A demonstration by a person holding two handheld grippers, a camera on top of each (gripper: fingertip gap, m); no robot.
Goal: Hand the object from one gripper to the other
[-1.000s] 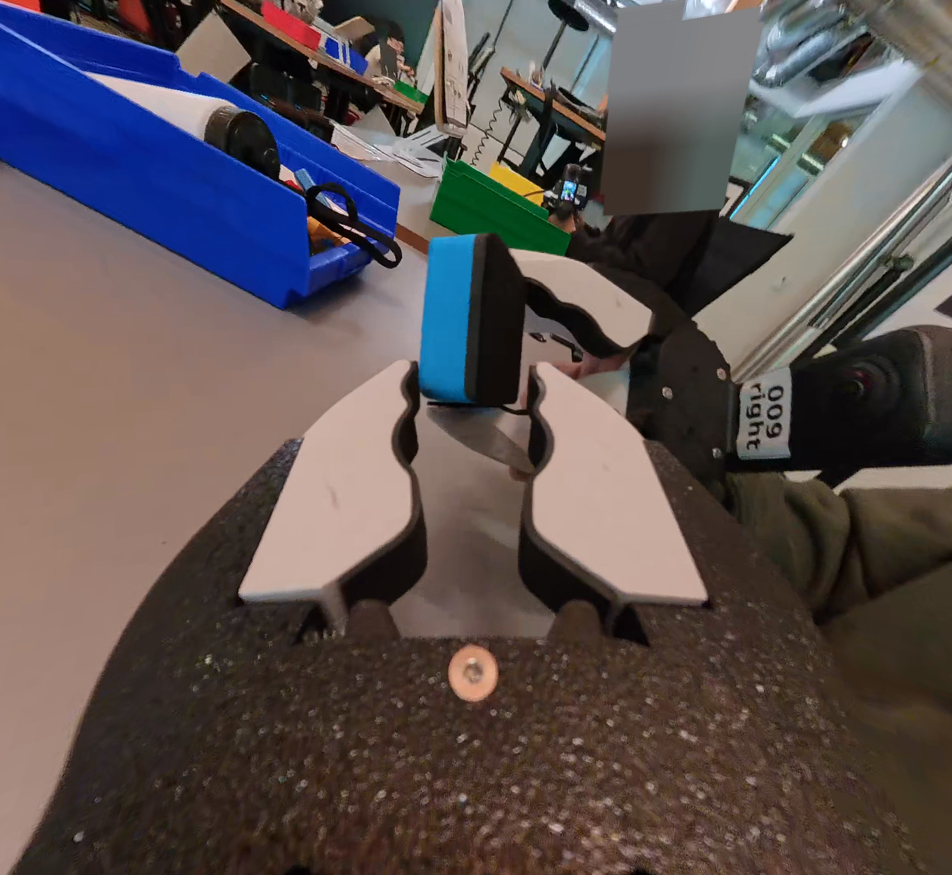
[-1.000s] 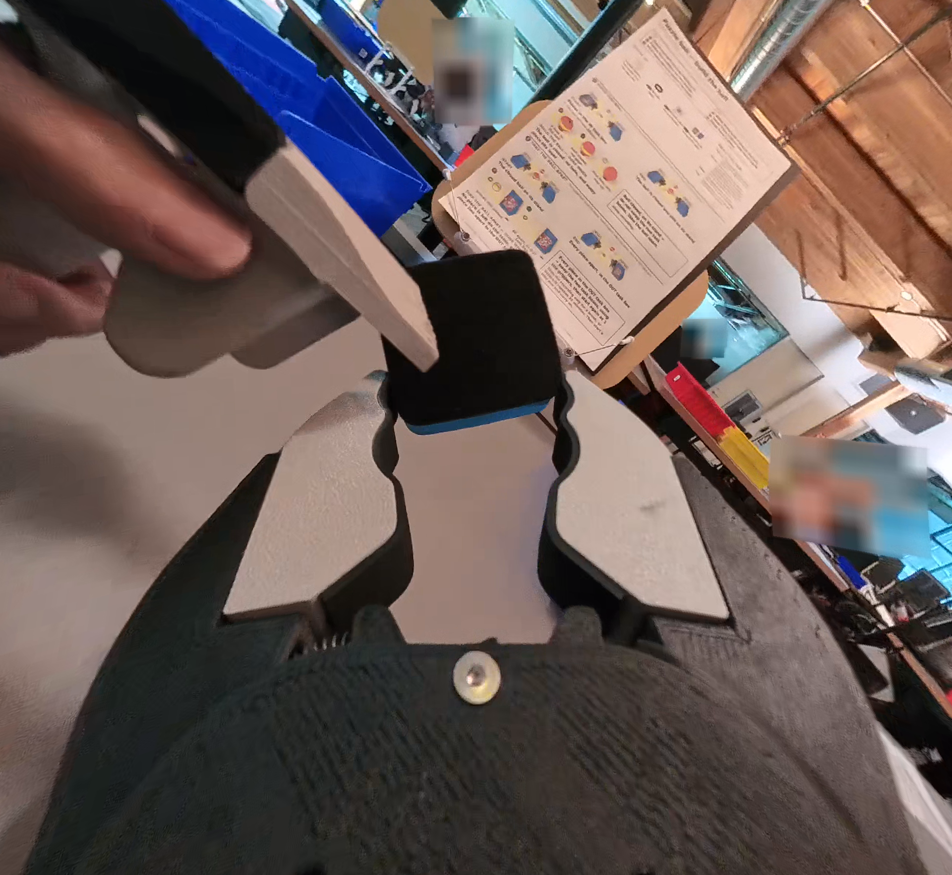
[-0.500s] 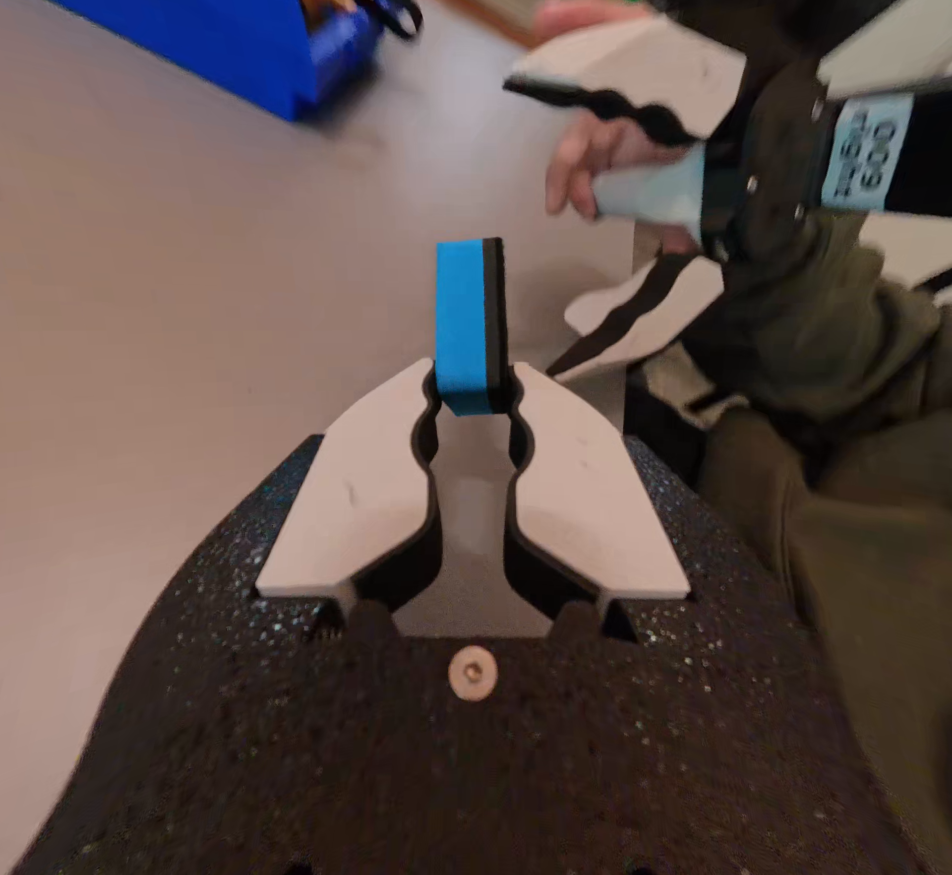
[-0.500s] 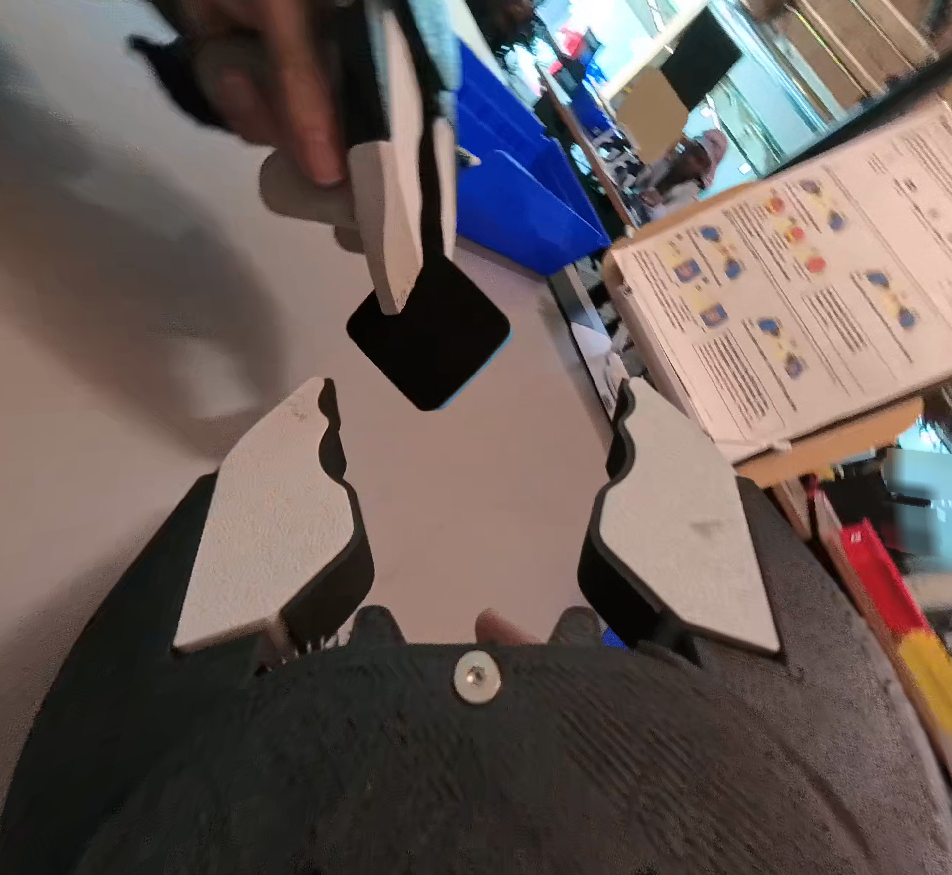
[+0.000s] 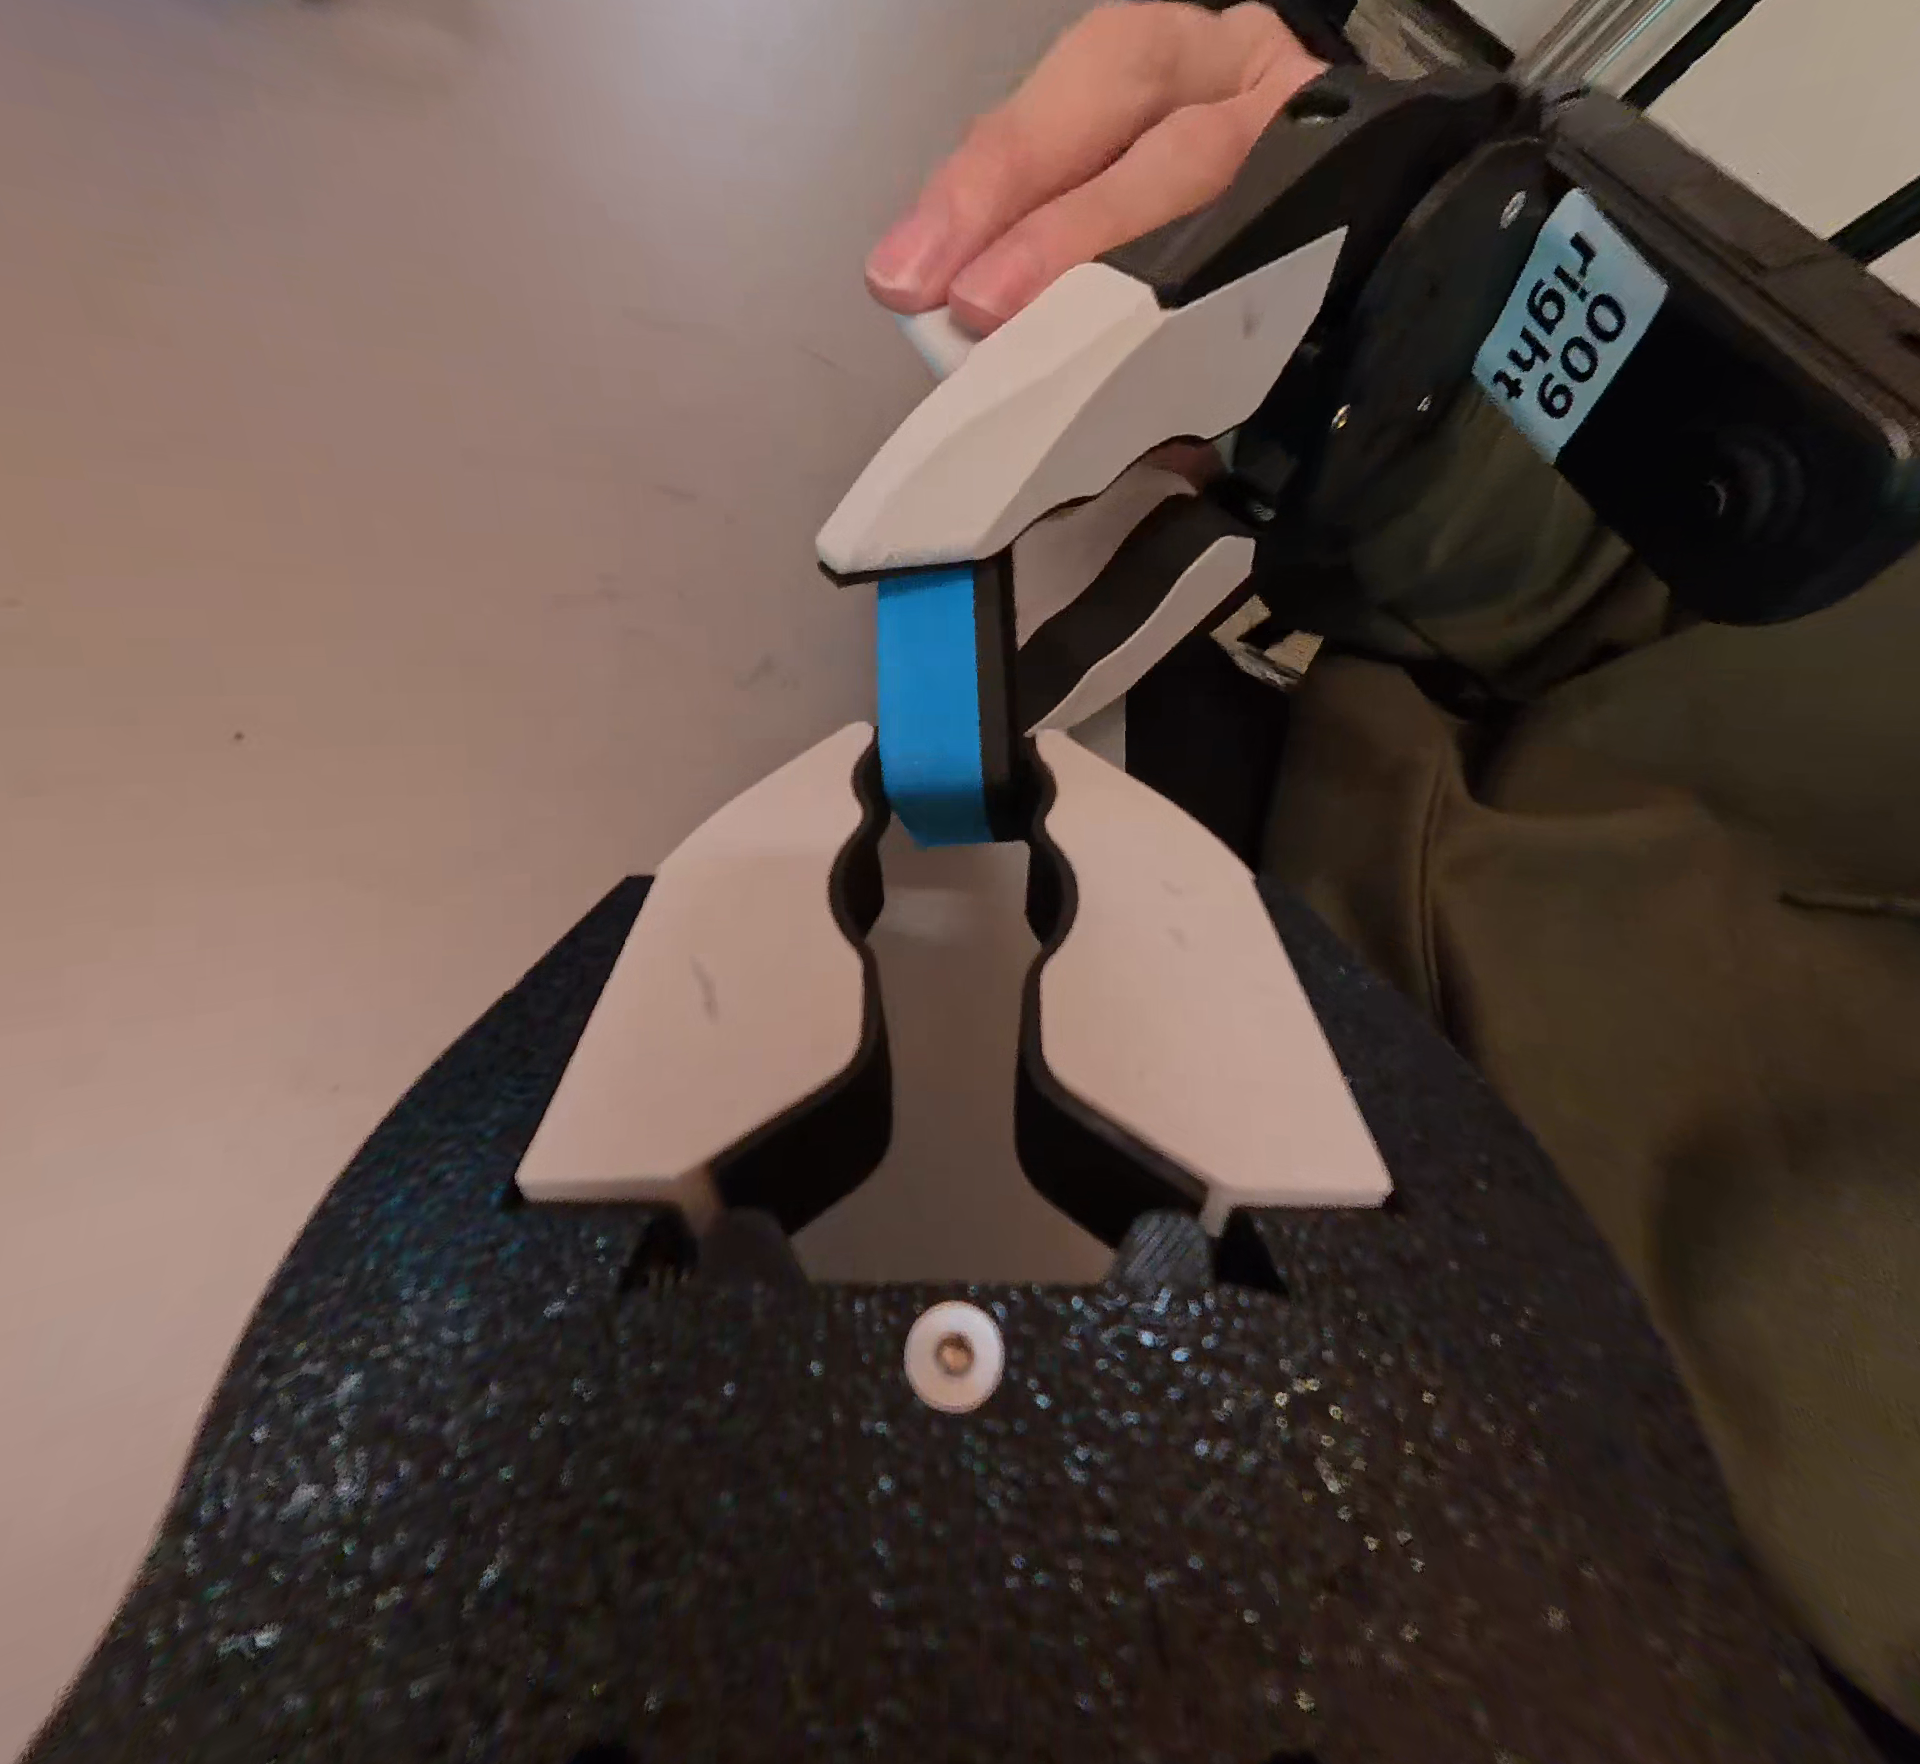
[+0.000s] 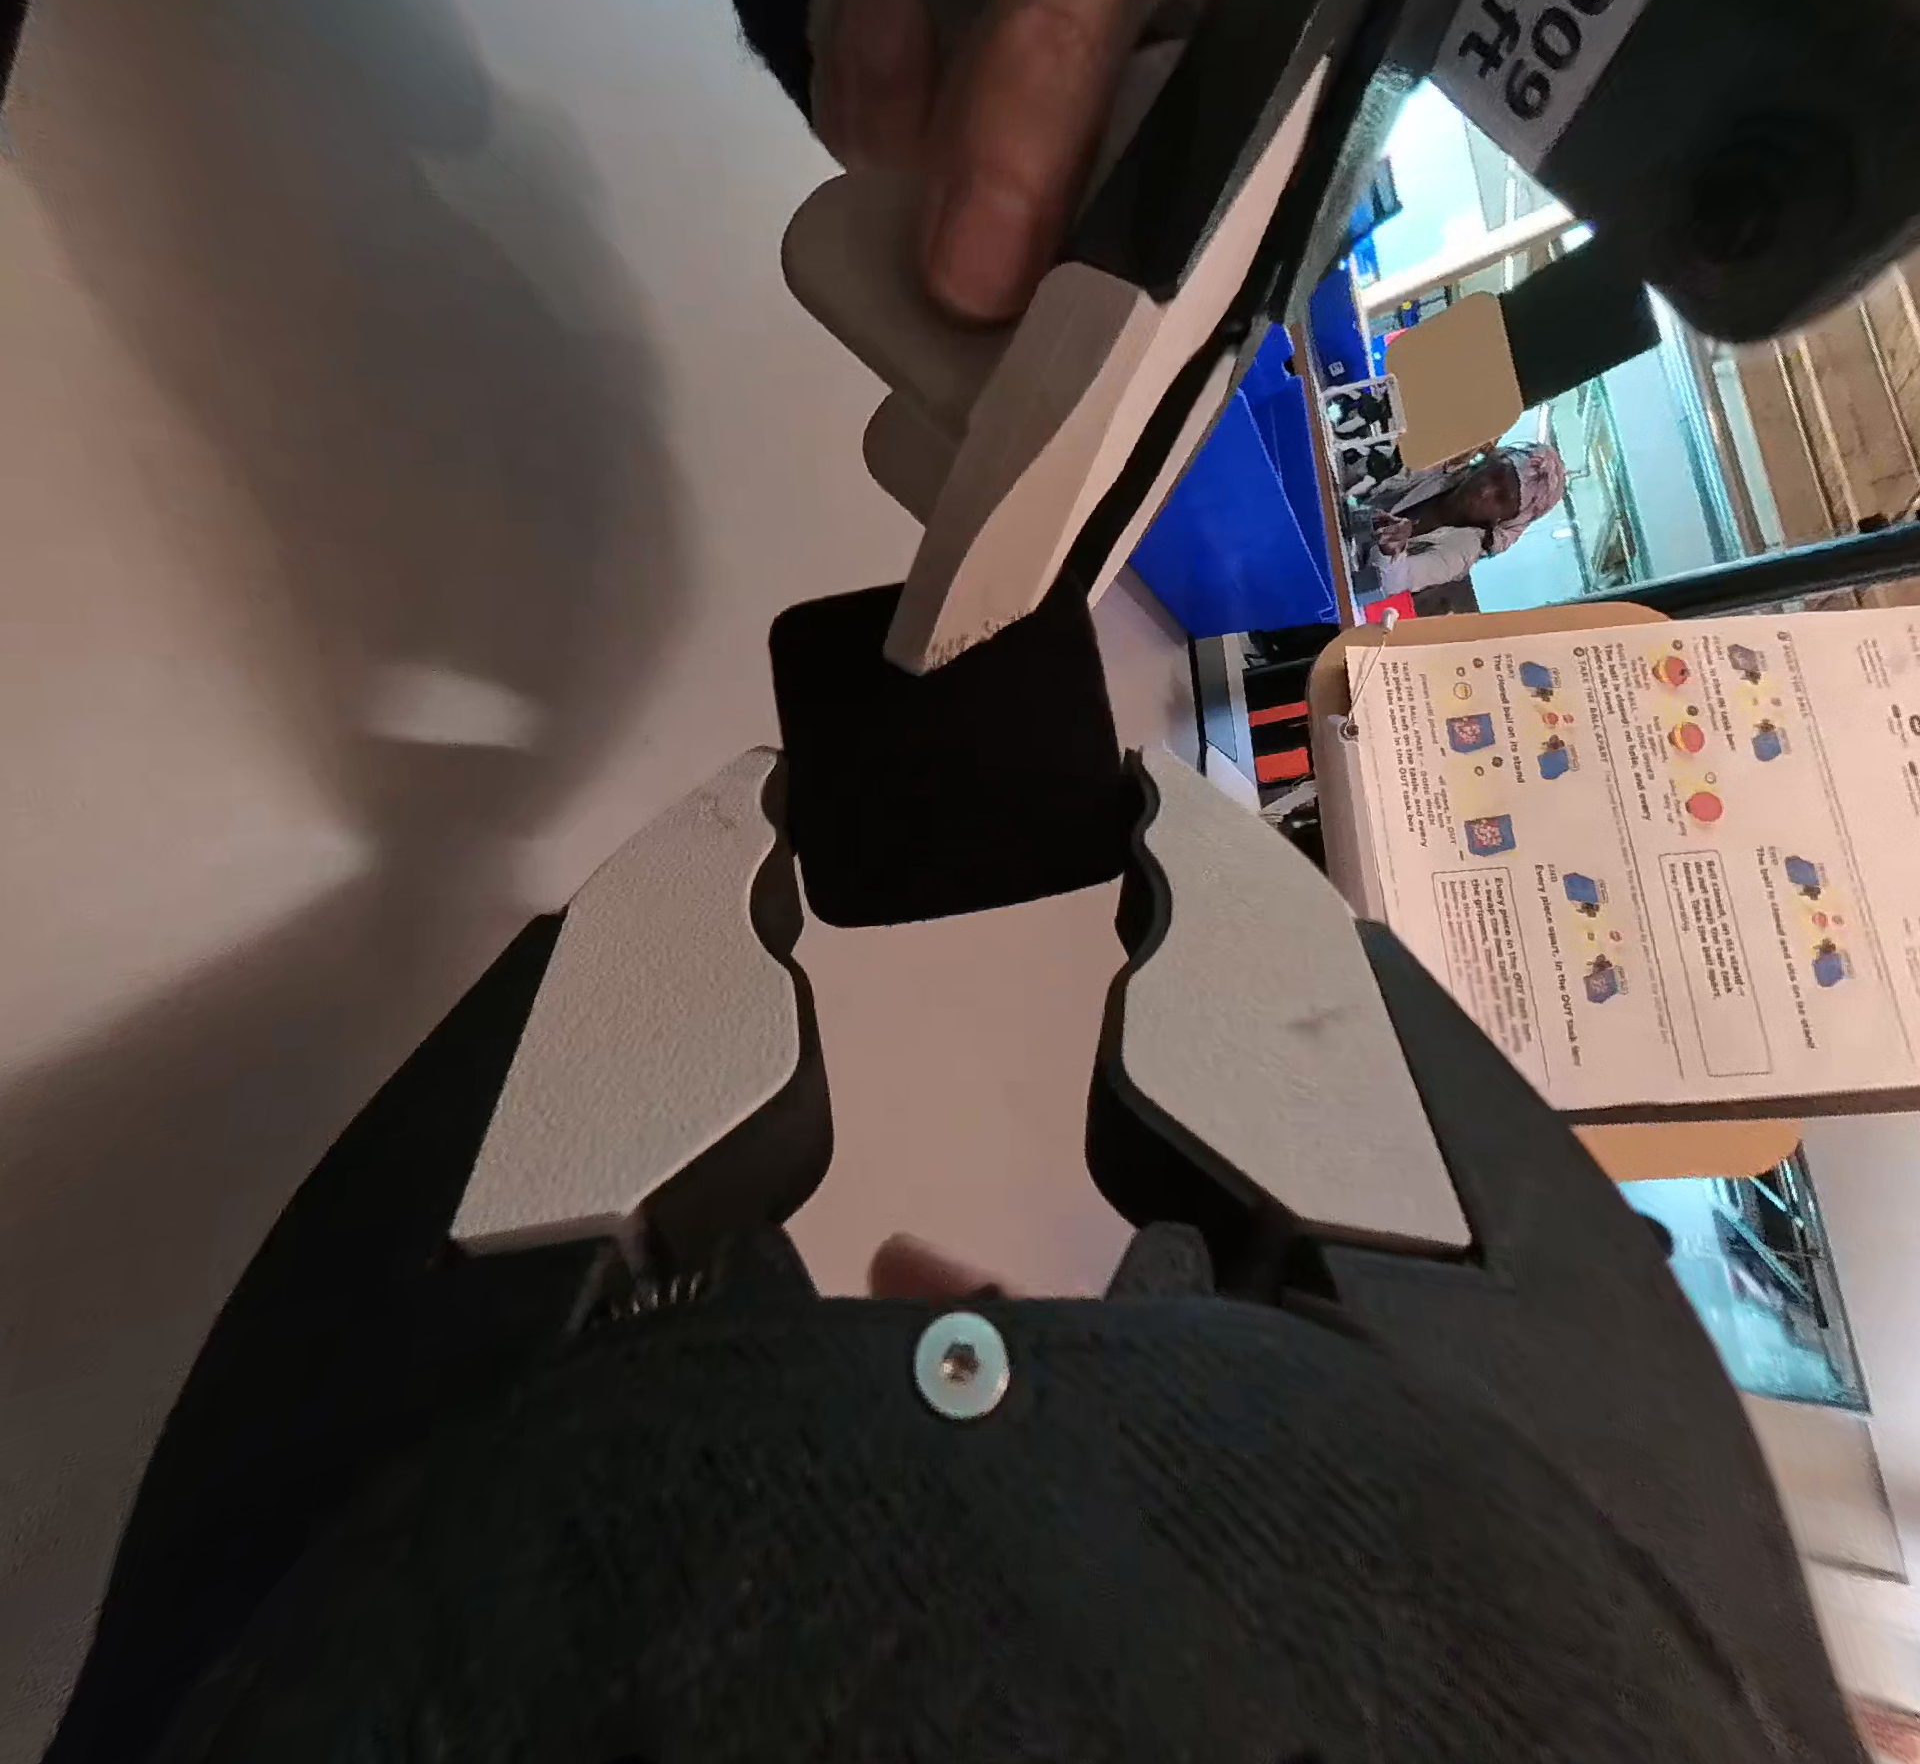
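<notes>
Eraser block (blue foam body, black felt face) sits in mid-air above the grey surface, caught by both claws at once. Left claw pinches its near end across the thin faces, fingertips touching blue on one side, black on the other. Right claw is closed across the wider edges, black face toward its camera. In the left wrist view the right claw comes in from upper right, a hand on its handle. Printed sheet stands behind.
</notes>
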